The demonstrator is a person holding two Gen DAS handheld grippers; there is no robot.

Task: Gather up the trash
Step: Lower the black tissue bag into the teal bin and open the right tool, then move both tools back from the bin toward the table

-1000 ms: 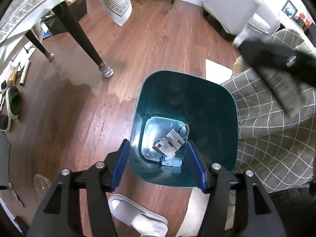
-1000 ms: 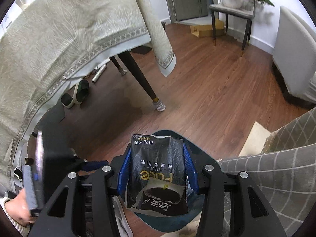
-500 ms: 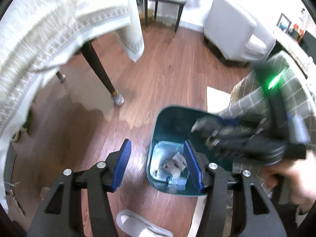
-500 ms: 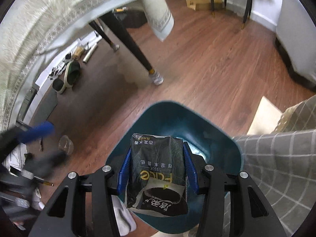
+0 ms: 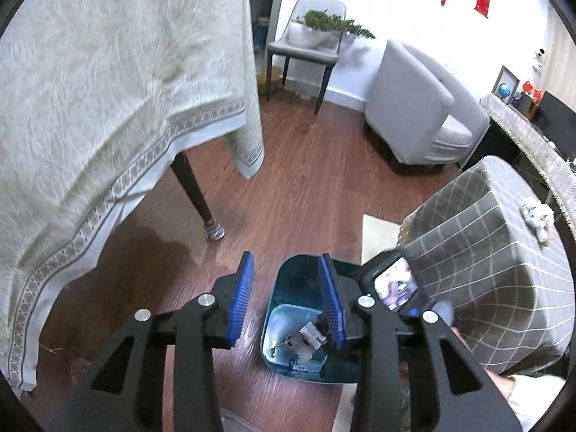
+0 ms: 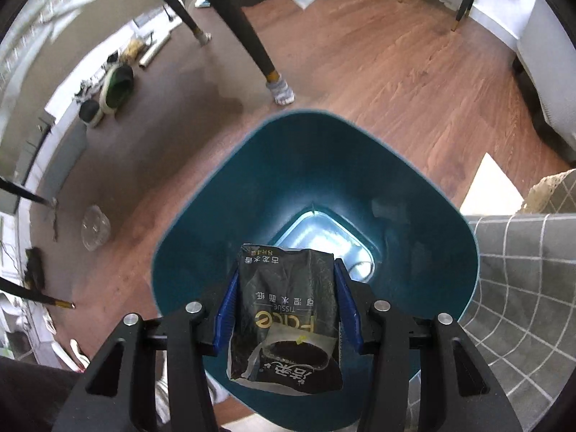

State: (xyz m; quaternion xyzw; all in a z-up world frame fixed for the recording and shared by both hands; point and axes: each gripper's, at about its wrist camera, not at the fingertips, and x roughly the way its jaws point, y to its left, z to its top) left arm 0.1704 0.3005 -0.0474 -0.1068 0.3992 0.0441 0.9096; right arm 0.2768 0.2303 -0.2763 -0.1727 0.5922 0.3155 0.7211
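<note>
A teal trash bin (image 6: 223, 237) stands on the wood floor, its pale bottom showing. My right gripper (image 6: 286, 306) is shut on a black tissue pack (image 6: 286, 316) and holds it over the bin's near rim. In the left wrist view the bin (image 5: 284, 288) sits lower and farther away, with crumpled packaging (image 5: 309, 338) at its bottom. My left gripper (image 5: 286, 302) is open and empty, raised well above the bin. The right gripper's camera body (image 5: 392, 284) shows just right of the bin.
A table with a cream cloth (image 5: 108, 108) and dark legs (image 6: 252, 28) stands to the left. A grey checked seat (image 5: 496, 266) is right of the bin. A clear plastic cup (image 6: 94, 226) and slippers (image 6: 115, 90) lie on the floor. A grey armchair (image 5: 414, 115) stands behind.
My left gripper rose and pulled back from the bin, which now looks small. My right gripper came down over the bin with the tissue pack still gripped.
</note>
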